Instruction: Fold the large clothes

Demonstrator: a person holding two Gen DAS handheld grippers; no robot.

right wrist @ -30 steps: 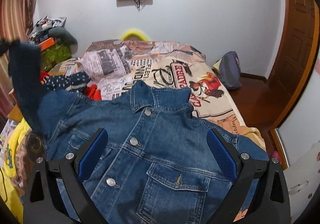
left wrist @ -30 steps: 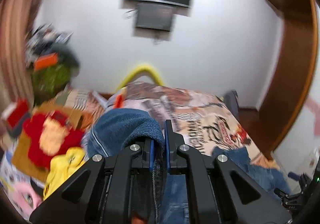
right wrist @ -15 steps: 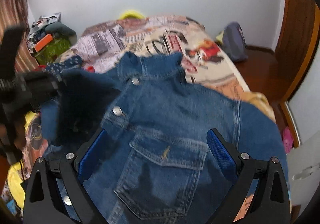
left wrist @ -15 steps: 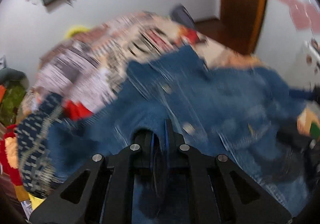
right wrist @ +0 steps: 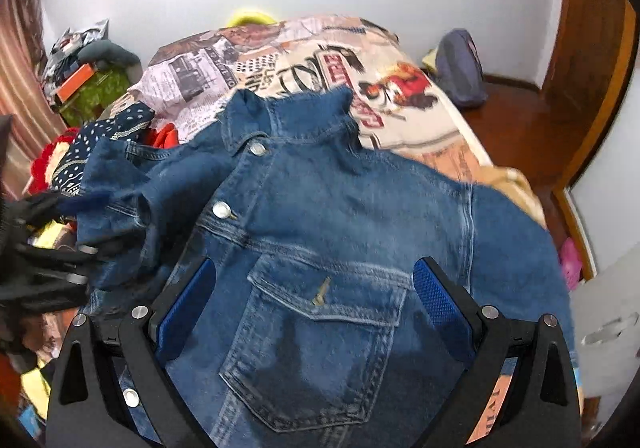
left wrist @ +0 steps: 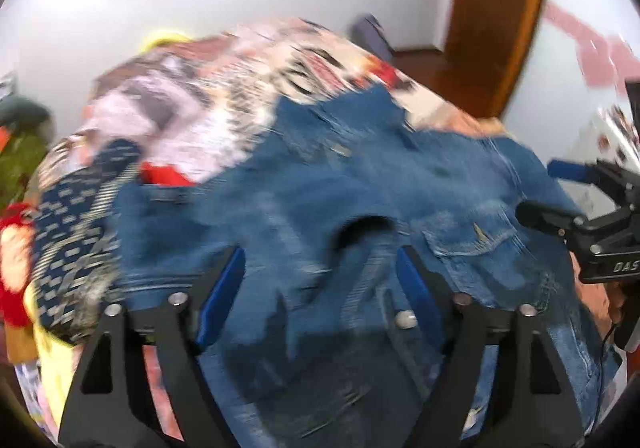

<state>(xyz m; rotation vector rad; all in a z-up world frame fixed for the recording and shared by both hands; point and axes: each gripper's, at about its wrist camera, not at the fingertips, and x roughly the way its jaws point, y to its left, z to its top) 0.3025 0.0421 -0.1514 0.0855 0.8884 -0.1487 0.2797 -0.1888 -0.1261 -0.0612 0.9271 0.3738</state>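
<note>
Left gripper jaws spread wide, nothing between them, hovering over the jacket. Right gripper also wide apart, empty, over the chest pocket. Jacket lies front-up on the bed, collar toward the far wall, one sleeve folded across the front on the left. Left view blurred. Clothes pile left of jacket.
</note>
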